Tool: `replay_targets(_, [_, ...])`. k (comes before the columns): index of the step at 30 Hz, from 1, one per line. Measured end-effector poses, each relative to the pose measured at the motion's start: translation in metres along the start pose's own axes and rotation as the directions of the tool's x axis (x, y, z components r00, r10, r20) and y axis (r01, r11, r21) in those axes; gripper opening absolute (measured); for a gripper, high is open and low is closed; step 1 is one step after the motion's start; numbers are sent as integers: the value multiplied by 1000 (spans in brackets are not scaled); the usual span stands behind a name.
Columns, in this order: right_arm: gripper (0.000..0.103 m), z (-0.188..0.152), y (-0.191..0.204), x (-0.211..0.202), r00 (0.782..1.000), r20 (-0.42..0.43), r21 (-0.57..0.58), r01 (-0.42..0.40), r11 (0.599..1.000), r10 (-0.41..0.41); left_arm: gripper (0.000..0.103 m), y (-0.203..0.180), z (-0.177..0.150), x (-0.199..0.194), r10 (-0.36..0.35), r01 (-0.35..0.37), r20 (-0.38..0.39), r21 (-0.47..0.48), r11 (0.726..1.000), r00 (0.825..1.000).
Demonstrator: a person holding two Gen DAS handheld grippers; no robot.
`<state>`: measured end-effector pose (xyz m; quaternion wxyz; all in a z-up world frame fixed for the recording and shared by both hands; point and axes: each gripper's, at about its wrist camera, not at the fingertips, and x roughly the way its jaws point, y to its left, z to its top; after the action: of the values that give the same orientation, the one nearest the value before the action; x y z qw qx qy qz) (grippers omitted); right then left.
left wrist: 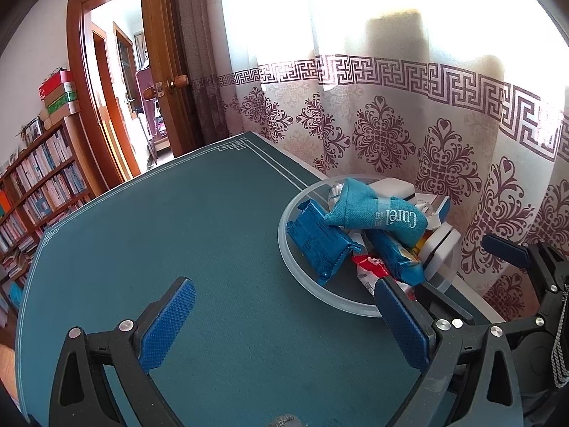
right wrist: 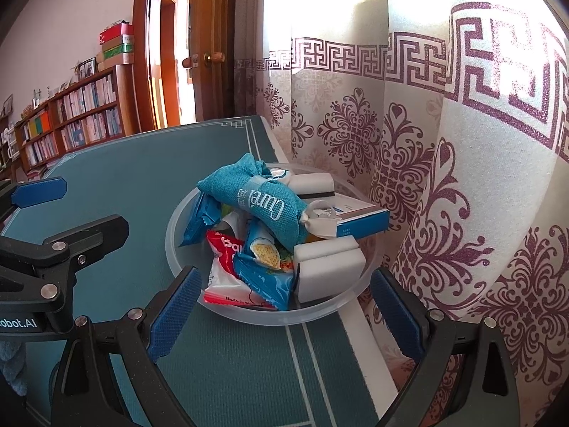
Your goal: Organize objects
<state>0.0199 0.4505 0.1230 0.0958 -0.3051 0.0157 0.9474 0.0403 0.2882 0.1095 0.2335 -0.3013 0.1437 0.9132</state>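
- The sorting looks close to finished, as a judgement: every loose item in view sits heaped in the clear round bowl (right wrist: pixel 185 213) near the curtain-side edge of the tabletop (left wrist: pixel 177 231), and the green mat in both views carries nothing else.
- The heap holds a teal "Curel" pouch (right wrist: pixel 263 203) lying across the top, blue snack packets (left wrist: pixel 320 245), a red-and-white packet (right wrist: pixel 227 267), a blue cracker packet (right wrist: pixel 266 267), white sponge blocks (right wrist: pixel 330 263) and a blue-edged flat box (right wrist: pixel 359 217).
- What may remain is only tidying the pile or drawing the claws away; nothing outside the bowl is seen waiting.
- The left claw (left wrist: pixel 284 323) is spread wide and grips nothing; it hangs over bare mat, with the bowl ahead and to its right, its right finger overlapping the near rim in this view.
- The right claw (right wrist: pixel 284 315) is also wide open and empty; the bowl lies straight ahead, its near rim between the two fingertips, apparently without contact.
- The other claw's black frame shows at the left edge of the right wrist view, just beside the bowl.
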Motion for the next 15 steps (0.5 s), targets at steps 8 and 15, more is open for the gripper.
replay_targets(8, [97,0,0,0,1000,1,0,0,1000,0,103,-2,0,2,-7,7,-5,-2,1000,1000])
replay_targets(15, [97,0,0,0,1000,1,-1,0,1000,0,103,-3,-1,4,-18,17,-13,-7,1000,1000])
